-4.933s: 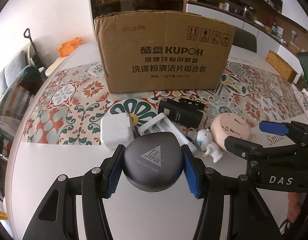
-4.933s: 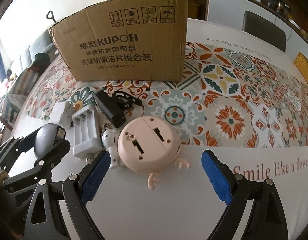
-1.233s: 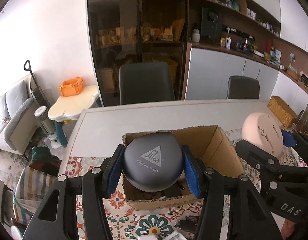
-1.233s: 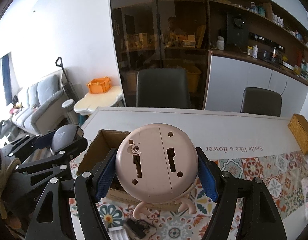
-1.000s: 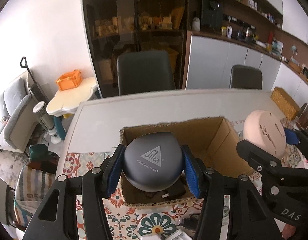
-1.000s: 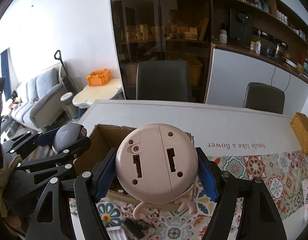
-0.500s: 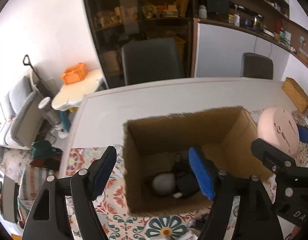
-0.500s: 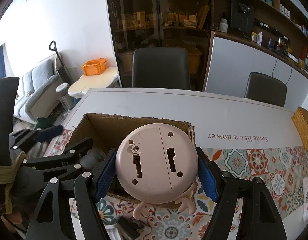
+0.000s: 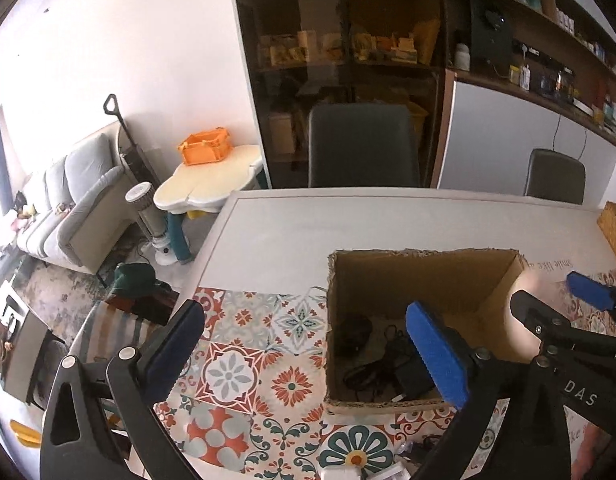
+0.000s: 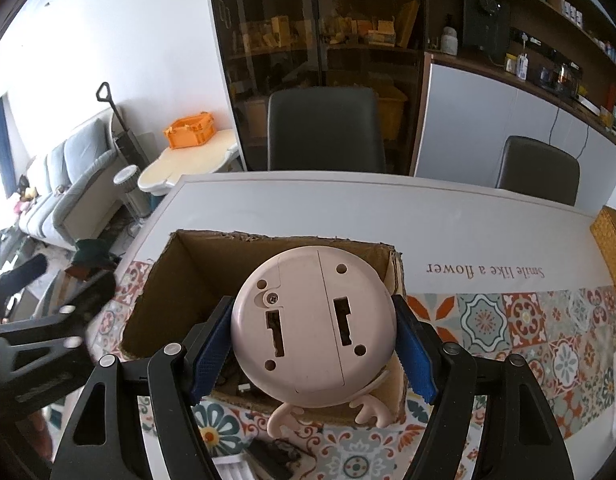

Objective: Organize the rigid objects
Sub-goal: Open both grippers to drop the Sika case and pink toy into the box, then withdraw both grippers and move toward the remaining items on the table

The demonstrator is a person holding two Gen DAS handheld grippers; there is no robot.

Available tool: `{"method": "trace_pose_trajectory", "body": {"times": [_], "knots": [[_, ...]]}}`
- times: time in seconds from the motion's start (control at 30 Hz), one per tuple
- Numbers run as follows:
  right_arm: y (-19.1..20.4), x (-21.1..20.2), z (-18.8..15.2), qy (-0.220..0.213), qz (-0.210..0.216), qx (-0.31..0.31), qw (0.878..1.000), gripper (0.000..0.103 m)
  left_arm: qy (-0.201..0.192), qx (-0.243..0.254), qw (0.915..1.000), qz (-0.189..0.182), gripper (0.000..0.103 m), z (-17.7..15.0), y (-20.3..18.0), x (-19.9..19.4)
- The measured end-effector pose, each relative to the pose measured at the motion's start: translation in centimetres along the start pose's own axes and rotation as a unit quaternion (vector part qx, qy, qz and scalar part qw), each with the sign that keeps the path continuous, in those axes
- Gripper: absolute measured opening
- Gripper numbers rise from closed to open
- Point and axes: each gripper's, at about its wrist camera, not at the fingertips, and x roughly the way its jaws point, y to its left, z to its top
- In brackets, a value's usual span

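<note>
pink round gadget (image 10: 314, 324) clamped between right jaws

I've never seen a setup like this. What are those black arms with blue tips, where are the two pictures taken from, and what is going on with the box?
There is no robot here: a person holds a hand-operated clamp in each hand, and each clamp carries a wide-angle camera looking along its two blue-padded fingers. One picture comes from the left gripper, the other from the right gripper. Both look down at a table with a patterned cloth and an open cardboard box. The left gripper's jaws have just been opening and hold nothing; dark gadgets and cables lie in the box. The right gripper is clamped on a round pink toy above the box.
</note>
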Motion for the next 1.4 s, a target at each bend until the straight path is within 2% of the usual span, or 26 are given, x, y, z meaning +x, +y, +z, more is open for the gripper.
{"method": "trace_pose_trajectory", "body": {"times": [0.07,0.43,0.77,1.13,1.4], "knots": [[0.1,-0.3,0.1,-0.010,-0.013,0.000,1.000,0.085,-0.005,0.000,1.0000,0.001,0.103,0.0,0.1,-0.5],[-0.1,-4.1,-1.1,-0.035,-0.028,0.006,0.999,0.085,-0.028,-0.004,0.9996,-0.008,0.103,-0.7,0.1,-3.7],[-0.4,-7.0,-2.7,-0.055,-0.018,0.020,0.998,0.085,-0.038,-0.012,0.9992,-0.009,0.103,-2.5,0.5,-6.5],[0.2,-8.6,-5.6,-0.056,-0.003,0.013,0.998,0.085,-0.023,-0.016,0.9995,-0.012,0.103,-5.5,0.8,-8.1],[0.6,-9.0,-7.9,-0.042,0.007,0.003,0.999,0.085,-0.003,-0.021,0.9997,-0.013,0.103,-7.7,0.6,-8.8]]}}
